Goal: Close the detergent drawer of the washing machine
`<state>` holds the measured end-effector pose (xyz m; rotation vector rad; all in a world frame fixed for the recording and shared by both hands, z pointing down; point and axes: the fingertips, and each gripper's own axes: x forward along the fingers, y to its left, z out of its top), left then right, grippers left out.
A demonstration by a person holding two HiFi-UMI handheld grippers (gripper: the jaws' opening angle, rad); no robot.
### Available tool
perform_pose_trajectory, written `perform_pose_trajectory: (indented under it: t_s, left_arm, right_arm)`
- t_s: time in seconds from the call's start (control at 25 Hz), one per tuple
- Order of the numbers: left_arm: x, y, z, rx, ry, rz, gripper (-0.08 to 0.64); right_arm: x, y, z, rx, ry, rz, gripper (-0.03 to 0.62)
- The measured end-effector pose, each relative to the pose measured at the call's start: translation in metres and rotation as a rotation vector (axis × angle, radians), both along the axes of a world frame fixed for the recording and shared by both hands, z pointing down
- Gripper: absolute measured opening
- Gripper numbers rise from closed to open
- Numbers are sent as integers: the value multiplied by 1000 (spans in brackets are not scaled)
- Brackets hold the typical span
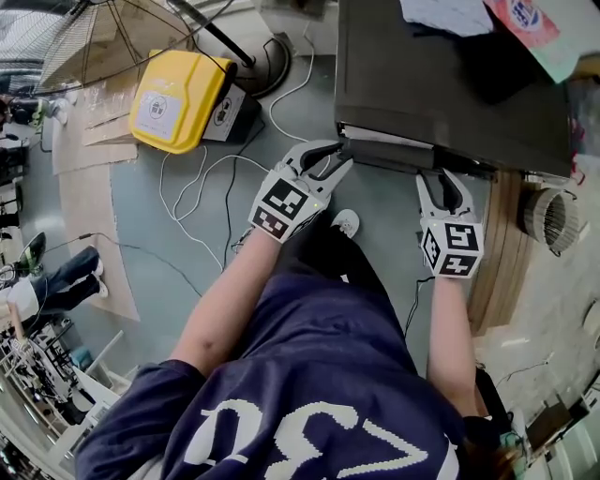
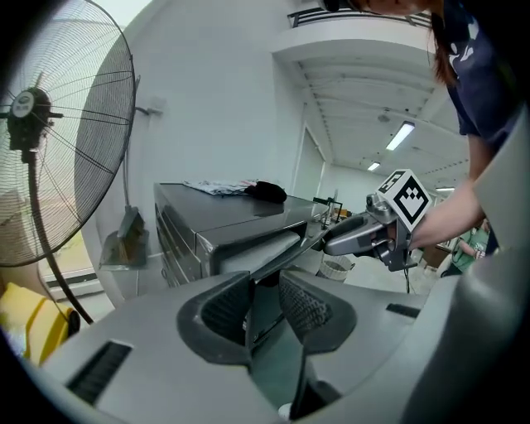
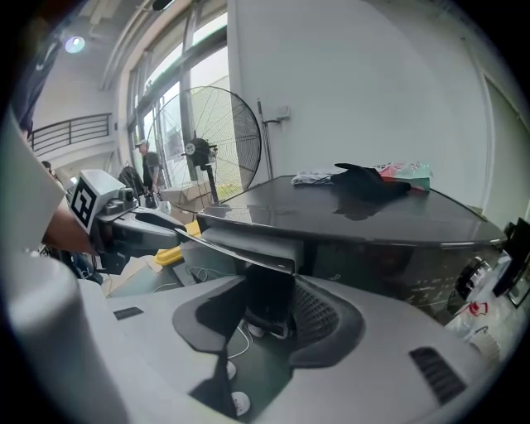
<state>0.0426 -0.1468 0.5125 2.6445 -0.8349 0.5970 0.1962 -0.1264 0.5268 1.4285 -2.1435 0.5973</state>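
Both grippers are held out low in front of the person with their jaws spread and nothing pinched. The left gripper [image 1: 339, 156] angles in from the left, at the end of a bare left forearm [image 1: 225, 305] stretched forward and across the body, with its marker cube facing up. In the left gripper view the thin front panel of the drawer [image 1: 389, 156] runs between the two pads, with a gap showing on each side. The right gripper [image 1: 442, 178] points straight ahead and downward on a nearly straight right forearm [image 1: 448, 328]. Its jaws stand apart at the drawer's right end, and in the right gripper view the panel's edge sits just above the gap between the pads. Below, a white shoe [image 1: 345, 222] rests on the grey floor.

The drawer is pulled out from the upper front of the washing machine [image 1: 450, 94], its pale side showing in the left gripper view. On the machine's dark lid lie a white cloth [image 1: 450, 14], a black item [image 3: 368, 178] and a pink and green packet [image 1: 530, 23].

Farther off to the left, white cables [image 1: 202, 183] loop over the floor beside a yellow case [image 1: 178, 98]. Behind it stands a tall fan [image 2: 50, 157] with a wire cage, near a white wall.
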Motion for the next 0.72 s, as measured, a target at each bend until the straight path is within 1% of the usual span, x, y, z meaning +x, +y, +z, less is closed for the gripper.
perform_pose_trajectory:
  t_s: [0.12,0.32,0.44,0.52,0.6,0.64,0.68,0.72]
  left_arm:
    - [-2,-11,1,3,-5,-39,124]
    - [-2,-19,2,11,-25,-65,126]
    - [-4,-23,0,23,-3,-122,126]
    - [-11,-22,-1,35,-10,-179,132]
    - [-21,-16,-1,51,-38,-225,104]
    - [-24,-11,0,56,-48,-232,82]
    - [-26,-6,0,57,-53,-229,46]
    - [-26,0,1,53,-52,-218,29]
  right_arm:
    - [-1,-11,0,-4,6,16,175]
    - [-1,-18,2,-3,21,55,175]
    - [0,-20,0,25,18,101,174]
    - [3,-18,-3,47,-14,133,179]
    - [8,-12,-7,73,-41,164,175]
    - [12,-9,-9,89,-37,174,159]
    - [14,-5,-11,106,-24,182,130]
    - [17,-3,-13,120,-10,189,99]
